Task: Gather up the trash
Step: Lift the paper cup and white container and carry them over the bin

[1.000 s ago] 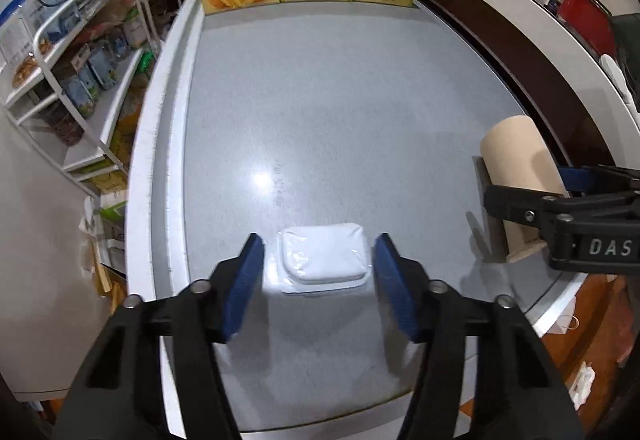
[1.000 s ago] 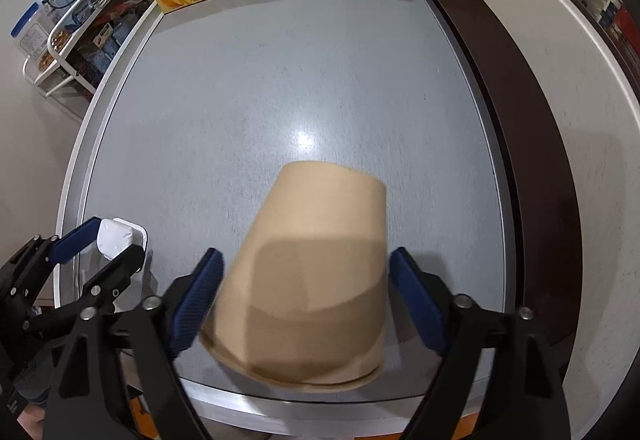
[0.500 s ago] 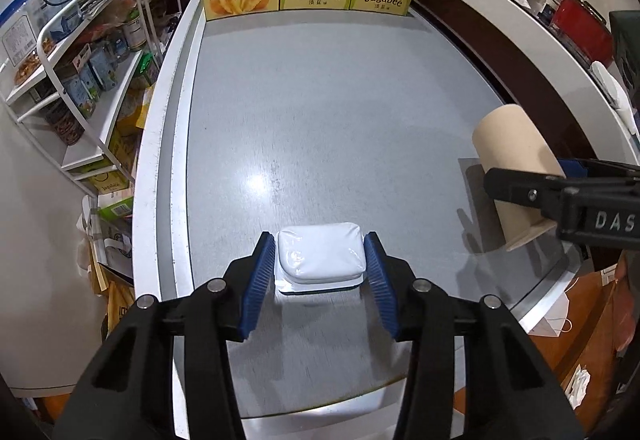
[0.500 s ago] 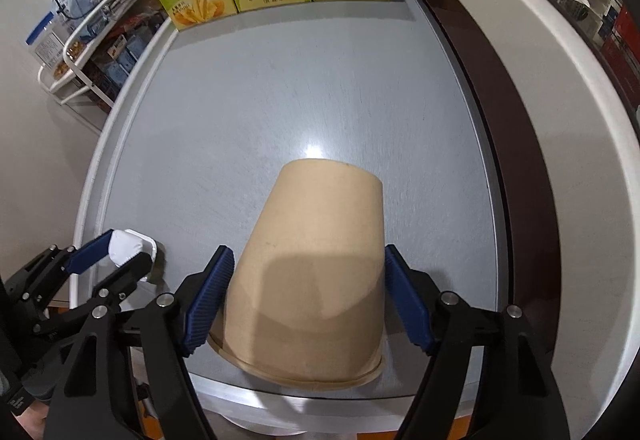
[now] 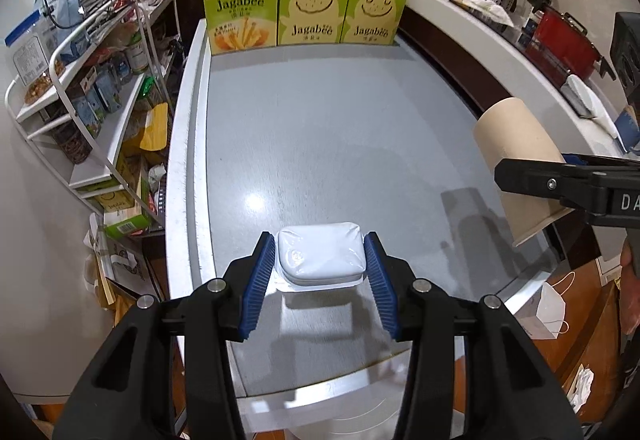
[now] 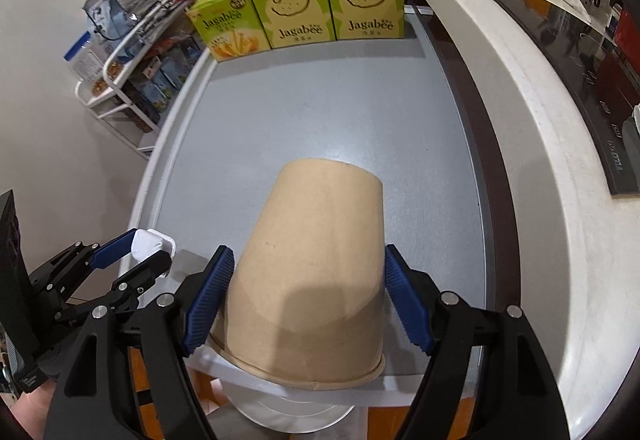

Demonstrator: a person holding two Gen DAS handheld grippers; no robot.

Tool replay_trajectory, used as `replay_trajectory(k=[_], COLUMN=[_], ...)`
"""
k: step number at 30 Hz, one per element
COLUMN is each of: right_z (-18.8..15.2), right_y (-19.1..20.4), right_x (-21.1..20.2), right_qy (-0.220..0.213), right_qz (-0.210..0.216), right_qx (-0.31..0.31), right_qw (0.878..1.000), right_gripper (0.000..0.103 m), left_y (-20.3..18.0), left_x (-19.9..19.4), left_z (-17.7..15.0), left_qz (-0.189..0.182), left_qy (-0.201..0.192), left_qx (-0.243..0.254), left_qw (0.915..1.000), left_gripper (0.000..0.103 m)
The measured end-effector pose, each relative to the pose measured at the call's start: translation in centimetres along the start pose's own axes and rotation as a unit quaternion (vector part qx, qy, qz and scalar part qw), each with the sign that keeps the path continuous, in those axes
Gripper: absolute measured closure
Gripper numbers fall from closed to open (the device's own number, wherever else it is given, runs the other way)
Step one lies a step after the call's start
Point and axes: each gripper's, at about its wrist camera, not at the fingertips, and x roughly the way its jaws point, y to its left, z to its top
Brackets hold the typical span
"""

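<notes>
My left gripper (image 5: 319,242) is shut on a small white plastic tub (image 5: 320,258) with a film lid, its blue pads against the two short sides. The tub hangs just above the grey table (image 5: 328,128) near the front edge, with a shadow under it. My right gripper (image 6: 307,254) is shut on an upside-down brown paper cup (image 6: 316,268), tilted and lifted off the table. In the left wrist view the paper cup (image 5: 516,156) shows at the right. The right wrist view has the left gripper (image 6: 146,250) with the tub (image 6: 150,242) at the lower left.
Three green Jagabee boxes (image 5: 304,16) stand along the table's far end. A white wire rack (image 5: 92,88) full of snacks is to the left. A white counter (image 6: 516,112) with a dark cooktop curves along the right. A white round rim (image 6: 296,412) shows below the table's near edge.
Both grippers closed, the left on the tub and the right on the cup. Both then rose, lifting their loads off the table.
</notes>
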Motion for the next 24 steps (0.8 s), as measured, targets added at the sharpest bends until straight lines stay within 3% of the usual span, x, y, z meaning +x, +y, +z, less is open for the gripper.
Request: replay_trajectory(k=[13, 24], right_z=[-2.0, -6.9], right_y=[1.0, 2.4], right_x=[-4.1, -5.7], right_qy=[-0.01, 0.047], right_qz=[0.057, 0.124], right_qx=[-0.017, -0.073], right_qw=[0.998, 0.988], right_gripper=[0.029, 0.029], left_y=[-0.9, -3.0], left_x=[-4.3, -6.8], left_z=[-0.9, -4.9], left_qz=[-0.018, -0.042], left_qy=[-0.024, 0.005], left_qx=[0.012, 0.059], left_qw=[0.9995, 0.9973], left_gripper=[0.056, 0.056])
